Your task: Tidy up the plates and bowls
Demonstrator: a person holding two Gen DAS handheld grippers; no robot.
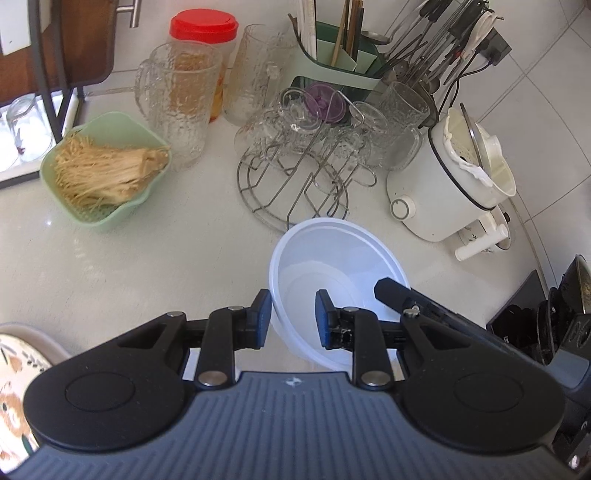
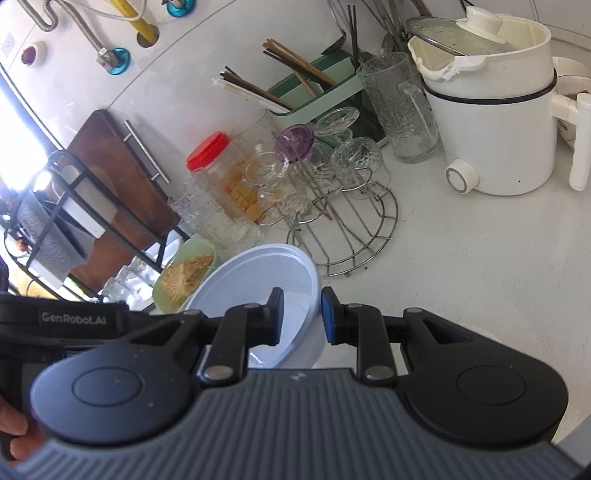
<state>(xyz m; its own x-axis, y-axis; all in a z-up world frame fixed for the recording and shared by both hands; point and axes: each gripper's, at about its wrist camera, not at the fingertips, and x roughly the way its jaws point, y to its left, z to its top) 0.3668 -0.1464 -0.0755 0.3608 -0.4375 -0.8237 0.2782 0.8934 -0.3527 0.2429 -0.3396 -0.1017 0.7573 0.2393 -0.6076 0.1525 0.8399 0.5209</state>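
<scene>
A white plastic bowl sits tilted above the white counter, held between both grippers. My left gripper straddles the bowl's left rim, one pad outside and one inside, with a visible gap. My right gripper straddles the opposite rim of the same bowl, also with a gap; its finger shows in the left wrist view. A patterned plate lies at the lower left edge of the left wrist view.
A green basket of enoki mushrooms is at left. Glass mugs, a red-lidded jar, a wire rack with glasses, a utensil holder and a white electric pot crowd the back.
</scene>
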